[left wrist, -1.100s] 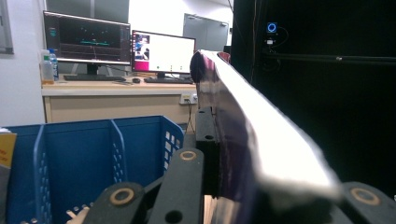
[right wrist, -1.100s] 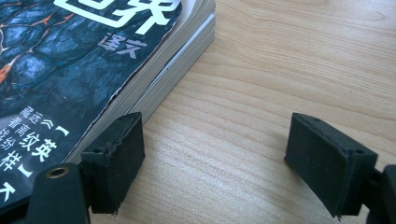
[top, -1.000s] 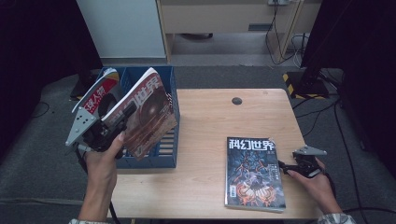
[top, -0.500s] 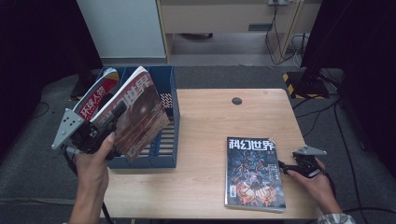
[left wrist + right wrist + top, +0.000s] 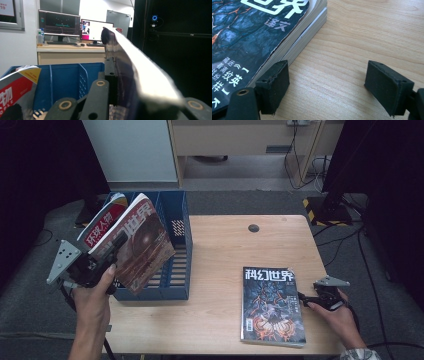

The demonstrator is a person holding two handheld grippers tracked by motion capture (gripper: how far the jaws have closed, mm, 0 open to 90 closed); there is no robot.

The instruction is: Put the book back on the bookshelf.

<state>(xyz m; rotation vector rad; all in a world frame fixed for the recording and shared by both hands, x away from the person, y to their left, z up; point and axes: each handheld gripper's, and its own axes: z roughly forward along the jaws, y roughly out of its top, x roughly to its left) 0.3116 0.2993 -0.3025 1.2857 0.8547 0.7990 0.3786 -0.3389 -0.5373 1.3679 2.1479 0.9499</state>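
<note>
We see a dark-covered magazine (image 5: 137,245) with white characters and a brown globe, held tilted above the blue file box (image 5: 177,250) at the table's left — its far corner highest. Another one (image 5: 272,302) — dark cover, orange cracks — lies flat, near right on the table.

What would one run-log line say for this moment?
left gripper: shut on brown-covered magazine over blue file rack | right gripper: open beside dark-covered magazines

A wooden table (image 5: 220,245), two monitors (image 5: 58,23) on a desk (image 5: 70,53), cables on grey floor (image 5: 260,200)
</note>
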